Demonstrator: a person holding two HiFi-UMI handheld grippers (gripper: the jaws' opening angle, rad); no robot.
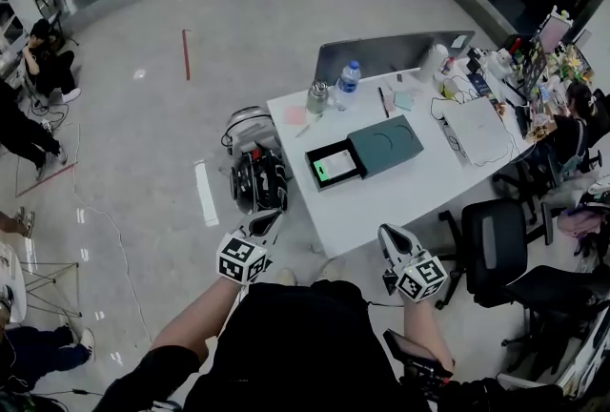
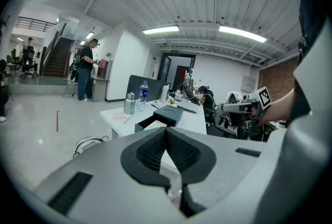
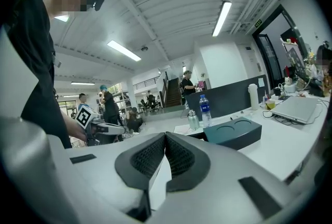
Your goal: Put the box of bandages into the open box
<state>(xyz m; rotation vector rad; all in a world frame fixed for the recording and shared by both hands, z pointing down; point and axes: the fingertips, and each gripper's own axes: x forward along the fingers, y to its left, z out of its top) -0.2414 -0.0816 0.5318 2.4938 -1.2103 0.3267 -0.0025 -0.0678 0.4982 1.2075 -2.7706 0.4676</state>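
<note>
A dark teal box lies on the white table, its black tray pulled out toward me. A flat white, green-edged box lies in that tray. The left gripper view shows the same teal box far beyond the jaws, and so does the right gripper view. My left gripper hovers short of the table's near corner, shut and empty. My right gripper hangs at the table's near edge, also shut with nothing in it. In both gripper views, left and right, the pads meet.
A water bottle and a metal flask stand at the table's far side, a laptop at its right end. A black office chair stands right of the table. A bag and cables lie on the floor at the left. People are around the room.
</note>
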